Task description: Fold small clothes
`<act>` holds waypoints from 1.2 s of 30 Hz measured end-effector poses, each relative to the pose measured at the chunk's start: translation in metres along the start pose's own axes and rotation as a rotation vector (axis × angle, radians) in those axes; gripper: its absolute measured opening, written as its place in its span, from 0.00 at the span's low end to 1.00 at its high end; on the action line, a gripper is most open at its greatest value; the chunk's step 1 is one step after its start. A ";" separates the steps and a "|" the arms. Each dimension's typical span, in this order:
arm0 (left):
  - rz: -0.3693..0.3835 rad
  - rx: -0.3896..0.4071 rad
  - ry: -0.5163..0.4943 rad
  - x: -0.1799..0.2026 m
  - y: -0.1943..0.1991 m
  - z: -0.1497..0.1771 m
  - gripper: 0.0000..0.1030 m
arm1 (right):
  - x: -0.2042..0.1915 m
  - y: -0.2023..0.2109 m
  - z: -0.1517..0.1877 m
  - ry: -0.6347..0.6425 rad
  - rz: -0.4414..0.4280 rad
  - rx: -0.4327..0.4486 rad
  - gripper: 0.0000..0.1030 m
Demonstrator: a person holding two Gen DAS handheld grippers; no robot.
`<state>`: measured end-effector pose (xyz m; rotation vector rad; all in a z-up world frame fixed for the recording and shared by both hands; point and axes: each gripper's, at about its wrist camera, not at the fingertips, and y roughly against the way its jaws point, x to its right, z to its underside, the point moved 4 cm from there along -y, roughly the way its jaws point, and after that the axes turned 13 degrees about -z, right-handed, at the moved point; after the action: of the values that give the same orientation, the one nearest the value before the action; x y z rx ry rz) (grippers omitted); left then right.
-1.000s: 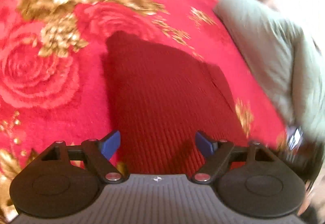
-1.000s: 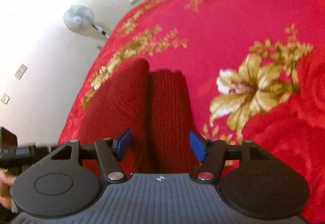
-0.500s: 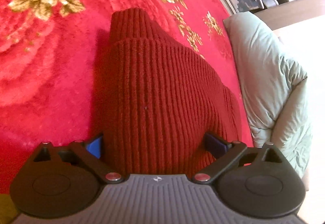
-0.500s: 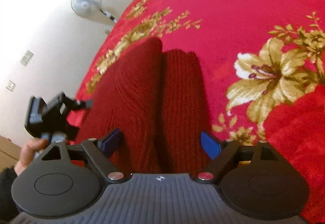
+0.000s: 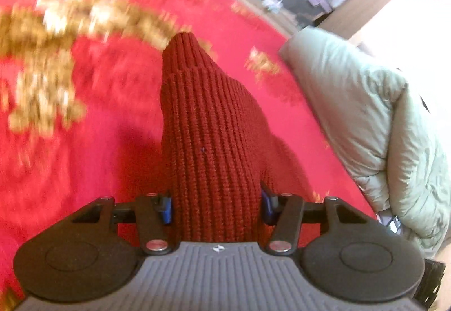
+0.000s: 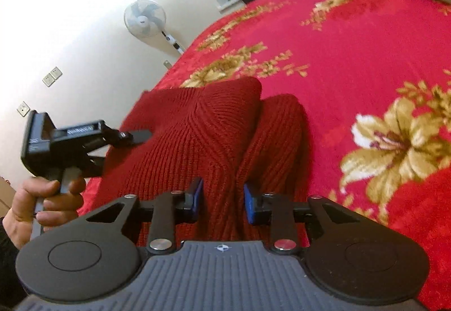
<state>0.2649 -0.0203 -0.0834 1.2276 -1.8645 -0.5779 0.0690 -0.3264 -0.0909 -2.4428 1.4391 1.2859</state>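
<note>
Nearest, the left claw (image 5: 215,205) and right claw (image 6: 222,202) are both closing on the near edge of the red knit garment (image 6: 197,136), wide apart half a second ago. Soft, thick and light, it probably bunches; hold the hem. It lies on the red floral bed (image 6: 352,43), now lifted nearside.

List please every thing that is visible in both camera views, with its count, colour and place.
ribbed knitted garment: one, dark red, on the blanket, between both grippers' pads
floral plush blanket: one, red with gold flowers, under the garment
puffy quilt: one, pale green, at the blanket's edge
standing fan: one, white, by the wall
left gripper: one, black with blue pads, jaws closing on the garment
right gripper: one, same colours, jaws closing on a garment fold
hand: one, holding the left gripper's handle
</note>
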 end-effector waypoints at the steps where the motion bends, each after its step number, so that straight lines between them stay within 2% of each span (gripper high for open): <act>1: 0.002 0.044 -0.025 0.002 0.008 -0.006 0.58 | -0.003 -0.002 -0.003 0.011 -0.009 0.011 0.29; 6: -0.019 0.195 -0.065 -0.006 0.036 -0.032 0.58 | -0.024 -0.027 -0.027 0.086 -0.031 0.073 0.28; 10: -0.069 0.228 0.023 -0.042 0.044 -0.049 0.59 | -0.048 -0.061 -0.045 0.159 -0.034 0.092 0.28; 12: -0.115 0.214 0.089 -0.064 0.039 -0.054 0.69 | -0.055 -0.080 -0.048 0.188 -0.021 0.063 0.28; 14: -0.188 0.214 0.147 -0.086 0.039 -0.059 0.77 | -0.052 -0.104 -0.043 0.199 0.032 -0.028 0.28; 16: -0.221 0.213 0.173 -0.098 0.045 -0.059 0.77 | -0.044 -0.119 -0.036 0.185 0.069 -0.103 0.27; 17: -0.220 0.209 0.177 -0.100 0.051 -0.058 0.76 | -0.043 -0.119 -0.034 0.198 0.092 -0.097 0.27; 19: -0.176 0.181 0.139 -0.093 0.058 -0.052 0.74 | -0.042 -0.117 -0.037 0.168 0.079 -0.100 0.28; 21: -0.134 0.134 0.028 -0.075 0.060 -0.041 0.65 | -0.040 -0.114 -0.038 0.144 0.080 -0.107 0.28; 23: -0.171 0.088 -0.117 -0.060 0.054 -0.025 0.61 | -0.043 -0.113 -0.036 0.158 0.092 -0.120 0.28; 24: -0.200 0.039 -0.191 -0.053 0.045 -0.014 0.57 | -0.045 -0.113 -0.034 0.163 0.097 -0.125 0.28; 25: -0.234 0.008 -0.239 -0.052 0.036 -0.001 0.58 | -0.045 -0.113 -0.033 0.161 0.106 -0.131 0.28; 27: -0.294 0.040 -0.314 -0.047 0.035 0.009 0.60 | -0.044 -0.111 -0.033 0.140 0.116 -0.143 0.29; 30: -0.264 0.135 -0.345 -0.040 0.056 0.012 0.54 | -0.055 -0.093 -0.032 0.150 0.155 -0.102 0.31; 32: -0.200 0.200 -0.387 -0.030 0.075 0.015 0.54 | -0.065 -0.079 -0.027 0.196 0.152 -0.069 0.32; 33: -0.170 0.199 -0.412 -0.025 0.078 0.020 0.54 | -0.066 -0.076 -0.021 0.213 0.158 -0.083 0.34; 34: -0.182 0.158 -0.434 -0.025 0.072 0.027 0.54 | -0.062 -0.076 -0.015 0.223 0.177 -0.113 0.34; 35: -0.228 0.094 -0.460 -0.028 0.059 0.036 0.58 | -0.056 -0.077 -0.008 0.223 0.204 -0.149 0.35; 36: -0.257 0.083 -0.487 -0.029 0.050 0.044 0.60 | -0.045 -0.080 -0.001 0.209 0.237 -0.196 0.40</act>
<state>0.2073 0.0245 -0.0825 1.4923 -2.1551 -1.0218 0.1180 -0.2485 -0.0891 -2.6672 1.7807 1.3016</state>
